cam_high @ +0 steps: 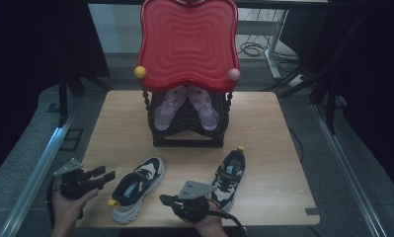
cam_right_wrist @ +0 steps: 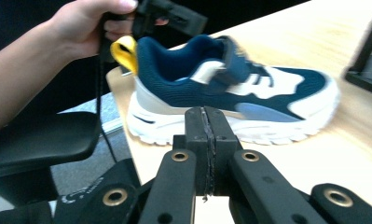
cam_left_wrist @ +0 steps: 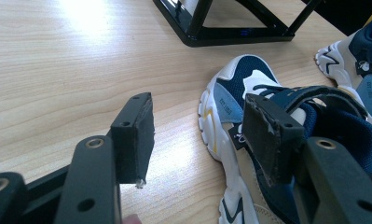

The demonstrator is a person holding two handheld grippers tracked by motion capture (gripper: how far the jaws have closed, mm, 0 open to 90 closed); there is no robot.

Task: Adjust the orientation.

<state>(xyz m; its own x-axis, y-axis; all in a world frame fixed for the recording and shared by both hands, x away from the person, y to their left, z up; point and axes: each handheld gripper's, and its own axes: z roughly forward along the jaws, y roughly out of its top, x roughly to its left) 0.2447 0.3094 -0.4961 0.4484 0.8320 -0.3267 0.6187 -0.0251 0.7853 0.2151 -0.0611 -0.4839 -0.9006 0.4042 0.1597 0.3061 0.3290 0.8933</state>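
Two navy, white and beige sneakers lie on the wooden table [cam_high: 268, 128]. The left sneaker [cam_high: 137, 185] [cam_left_wrist: 249, 84] [cam_right_wrist: 249, 98] has a yellow heel loop [cam_high: 113, 202] toward the front edge. My left gripper [cam_high: 108, 174] [cam_left_wrist: 200, 140] stands open just left of it, with bare table between the pads; its right jaw overlaps the shoe's strap in the left gripper view. My right gripper [cam_high: 164, 199] [cam_right_wrist: 206, 128] is shut on nothing and points at that shoe's side. The right sneaker [cam_high: 229, 177] [cam_left_wrist: 361, 70] lies beside the right hand.
A black rack [cam_high: 187, 140] [cam_left_wrist: 230, 35] stands mid-table with a pair of pink shoes [cam_high: 184, 106] inside. A red wavy tray [cam_high: 187, 44] leans on top of it. The table's front edge runs close under both hands.
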